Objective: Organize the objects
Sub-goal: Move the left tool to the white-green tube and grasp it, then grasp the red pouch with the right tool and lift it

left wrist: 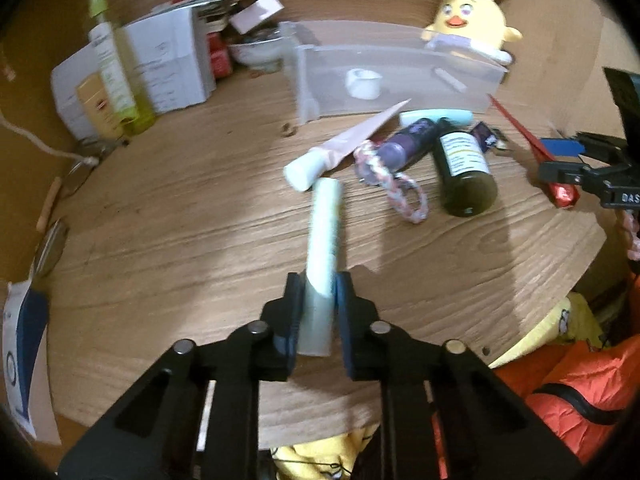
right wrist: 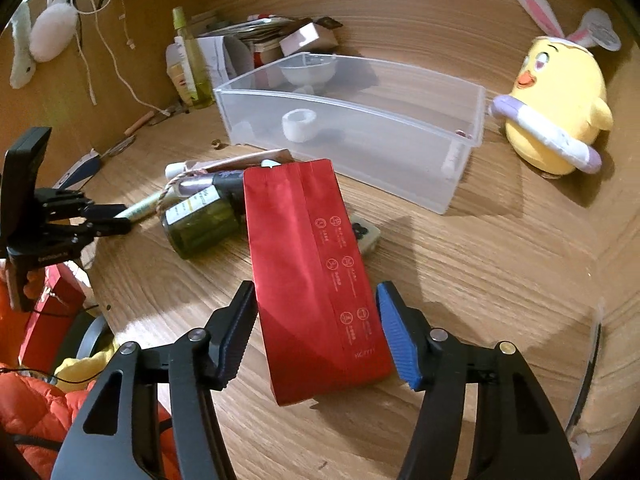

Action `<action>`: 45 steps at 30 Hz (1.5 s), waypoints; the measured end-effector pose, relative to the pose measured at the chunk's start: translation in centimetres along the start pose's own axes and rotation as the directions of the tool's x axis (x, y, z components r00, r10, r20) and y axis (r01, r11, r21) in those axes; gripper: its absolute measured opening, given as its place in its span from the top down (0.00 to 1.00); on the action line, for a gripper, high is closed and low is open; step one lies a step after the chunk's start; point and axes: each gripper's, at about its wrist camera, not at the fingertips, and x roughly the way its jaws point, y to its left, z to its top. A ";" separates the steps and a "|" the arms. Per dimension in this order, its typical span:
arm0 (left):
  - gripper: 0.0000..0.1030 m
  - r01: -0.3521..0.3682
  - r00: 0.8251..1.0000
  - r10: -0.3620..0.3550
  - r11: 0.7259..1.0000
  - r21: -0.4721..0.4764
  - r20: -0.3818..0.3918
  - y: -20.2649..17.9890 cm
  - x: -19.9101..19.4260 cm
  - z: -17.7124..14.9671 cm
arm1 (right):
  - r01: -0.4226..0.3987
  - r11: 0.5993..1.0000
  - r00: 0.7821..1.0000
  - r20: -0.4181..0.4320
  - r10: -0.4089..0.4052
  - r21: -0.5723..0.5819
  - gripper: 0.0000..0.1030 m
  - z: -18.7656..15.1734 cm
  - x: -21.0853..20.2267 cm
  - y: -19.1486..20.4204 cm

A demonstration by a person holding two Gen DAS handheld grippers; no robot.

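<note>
My left gripper (left wrist: 318,292) is shut on the near half of a pale green tube (left wrist: 326,224), which points away over the wooden table (left wrist: 180,220). In the right wrist view, this gripper (right wrist: 120,216) and tube (right wrist: 146,202) sit at the left. My right gripper (right wrist: 316,292) is shut on a long red foil packet (right wrist: 312,264), with both pads on its side edges. From the left wrist view the right gripper (left wrist: 560,158) holds the packet (left wrist: 516,124) edge-on. A clear plastic bin (right wrist: 400,148) with a small white cup (right wrist: 298,124) inside stands beyond.
A dark green bottle (left wrist: 466,172), a purple tube (left wrist: 404,146), a pink tube (left wrist: 348,148) and a braided cord (left wrist: 400,188) lie in front of the bin. A yellow chick plush (right wrist: 556,108) sits at the right. Boxes and a green bottle (left wrist: 112,68) crowd the back left.
</note>
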 end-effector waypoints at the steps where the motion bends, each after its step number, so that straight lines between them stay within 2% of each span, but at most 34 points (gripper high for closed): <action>1: 0.85 -0.007 1.000 0.007 1.000 -0.008 -0.003 0.1 0.0 0.0 | 0.003 1.000 1.000 0.000 -0.003 0.002 0.44 -0.1 -0.1 -0.1; 5: 0.85 -0.022 1.000 0.022 1.000 0.000 -0.009 -0.1 0.1 0.1 | 0.027 1.000 1.000 0.000 -0.027 0.004 0.44 -0.3 -0.3 -0.1; 9: 0.81 -0.009 1.000 0.010 1.000 0.002 -0.012 -0.1 0.8 1.0 | 0.042 0.999 0.999 0.004 -0.042 0.007 0.44 -0.4 -0.4 -0.1; 14: 0.81 0.020 1.000 -0.020 1.000 0.003 0.001 0.1 1.7 2.1 | 0.064 0.998 0.998 0.000 -0.064 0.002 0.39 -0.5 -0.3 -0.2; 19: 0.85 0.008 1.000 -0.007 1.000 -0.010 0.015 0.1 1.9 2.3 | 0.038 0.999 0.999 -0.010 -0.038 0.024 0.37 -0.5 -0.1 -0.5; 24: 0.85 0.015 1.000 -0.014 0.999 -0.048 0.028 0.3 1.8 2.0 | -0.018 0.999 1.000 0.003 0.018 0.039 0.26 -0.7 -0.8 -0.2; 29: 0.86 0.025 0.998 -0.021 0.997 -0.077 0.058 0.3 1.1 1.8 | 0.014 1.000 1.000 0.004 -0.014 -0.011 0.26 -1.3 -0.7 0.9; 31: 0.86 0.039 0.997 -0.032 0.995 -0.091 0.072 0.5 0.6 1.7 | 0.065 0.997 0.998 -0.002 -0.066 -0.035 0.27 -1.6 -0.2 1.5; 34: 0.86 0.037 0.994 -0.027 0.994 -0.101 0.103 0.5 -0.4 1.7 | 0.086 0.995 0.996 -0.013 -0.086 -0.047 0.31 -1.9 0.4 1.7; 36: 0.86 0.042 0.992 -0.028 0.993 -0.109 0.121 0.6 -1.0 1.8 | 0.087 0.995 0.996 -0.023 -0.088 -0.046 0.46 -2.0 0.8 1.7; 39: 0.86 0.046 0.989 -0.028 0.992 -0.117 0.147 0.5 -1.7 2.1 | 0.095 0.995 0.995 -0.017 -0.096 -0.031 0.48 -2.0 0.7 1.5; 45: 0.86 0.063 0.979 -0.038 0.991 -0.118 0.200 0.0 -3.0 2.8 | 0.119 0.993 0.991 0.058 -0.118 -0.012 0.49 -1.8 -1.3 1.0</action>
